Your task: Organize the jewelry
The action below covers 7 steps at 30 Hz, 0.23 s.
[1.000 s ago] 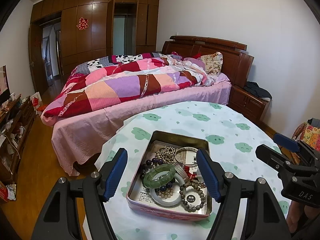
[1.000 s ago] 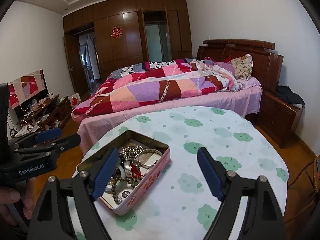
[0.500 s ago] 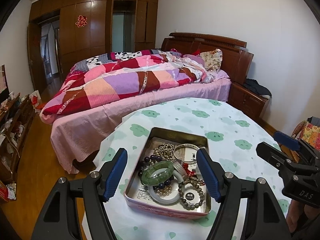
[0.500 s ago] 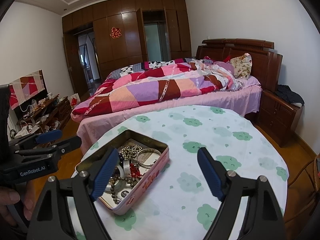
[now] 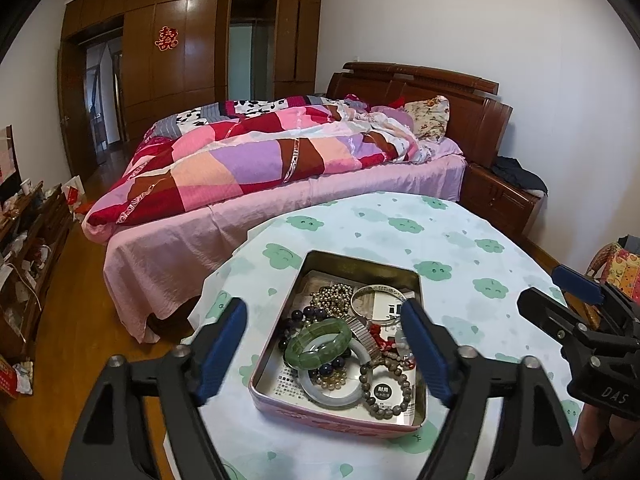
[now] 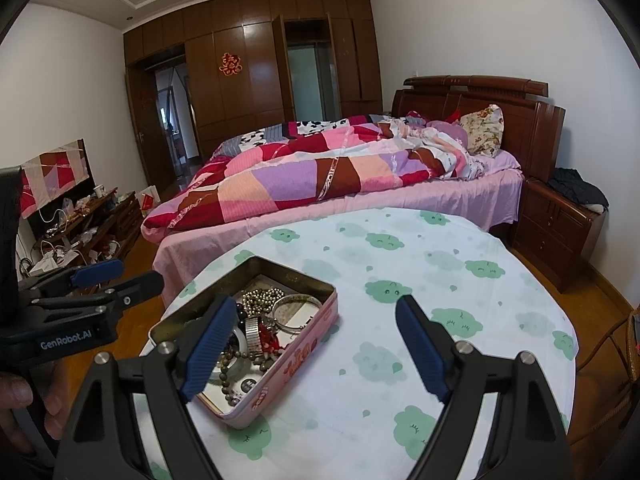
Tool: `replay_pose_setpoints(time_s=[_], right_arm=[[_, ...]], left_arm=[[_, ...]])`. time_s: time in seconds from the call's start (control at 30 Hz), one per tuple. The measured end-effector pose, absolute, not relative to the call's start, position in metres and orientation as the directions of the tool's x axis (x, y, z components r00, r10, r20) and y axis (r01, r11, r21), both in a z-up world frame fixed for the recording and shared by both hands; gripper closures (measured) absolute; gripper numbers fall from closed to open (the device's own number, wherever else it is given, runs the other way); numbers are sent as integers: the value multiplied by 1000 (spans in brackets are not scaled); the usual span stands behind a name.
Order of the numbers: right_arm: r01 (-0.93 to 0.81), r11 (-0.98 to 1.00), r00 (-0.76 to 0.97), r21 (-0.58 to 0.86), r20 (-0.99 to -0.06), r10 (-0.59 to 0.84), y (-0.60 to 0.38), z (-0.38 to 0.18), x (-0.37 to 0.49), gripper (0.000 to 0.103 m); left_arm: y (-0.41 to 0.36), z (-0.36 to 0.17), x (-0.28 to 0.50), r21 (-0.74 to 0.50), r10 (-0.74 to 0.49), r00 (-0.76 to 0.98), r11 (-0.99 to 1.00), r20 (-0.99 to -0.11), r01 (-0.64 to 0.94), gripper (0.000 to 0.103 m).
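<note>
A bedroom: a round table [image 5: 460, 240] under a pale cloth printed with green clouds stands just before a bed [image 5: 280, 184] with a patchwork quilt, and dark wooden wardrobes line the far wall.

On the table's near left part lies an open pink tin [image 5: 340, 412], and all the jewelry in sight is heaped inside it: a green bangle [image 5: 318, 342] on top, a pale bangle [image 5: 332, 390] under it, dark beads [image 5: 308, 314], a brown bead bracelet [image 5: 384, 396], a string of small metal beads [image 5: 334, 292], a silver bangle [image 5: 378, 300], a stretch watch band [image 6: 253, 330] and something red [image 5: 380, 334] (too tangled to name).

Over the last second the left gripper's view has drawn a little nearer and lower over the tin, which now fills more of that view; the pieces have not shifted. The left gripper [image 5: 324, 352] hovers above the tin, fingers wide apart and empty. The right gripper [image 6: 310, 348] hangs beside it, also spread wide and holding nothing, its left finger over the tin's edge and its right finger over bare cloth.

Such a pile would suit either jewelry waiting to be sorted out or jewelry gathered in, so I leave that undecided.

The rest of the cloth is bare. The pieces overlap and interlock, so lifting one could drag its neighbours.
</note>
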State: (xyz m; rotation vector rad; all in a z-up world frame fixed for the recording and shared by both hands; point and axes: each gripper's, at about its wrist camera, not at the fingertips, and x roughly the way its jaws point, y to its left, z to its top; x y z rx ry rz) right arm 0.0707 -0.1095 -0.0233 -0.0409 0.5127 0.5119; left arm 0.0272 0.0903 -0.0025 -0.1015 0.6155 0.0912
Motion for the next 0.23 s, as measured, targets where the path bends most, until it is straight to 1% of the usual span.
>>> replay_pose_setpoints(time_s=[0.23], right_arm=[[-477, 875, 745, 87, -488, 455, -112, -30, 70, 18]], left_arm=[[87, -3, 26, -45, 62, 821, 993, -567, -106, 21]])
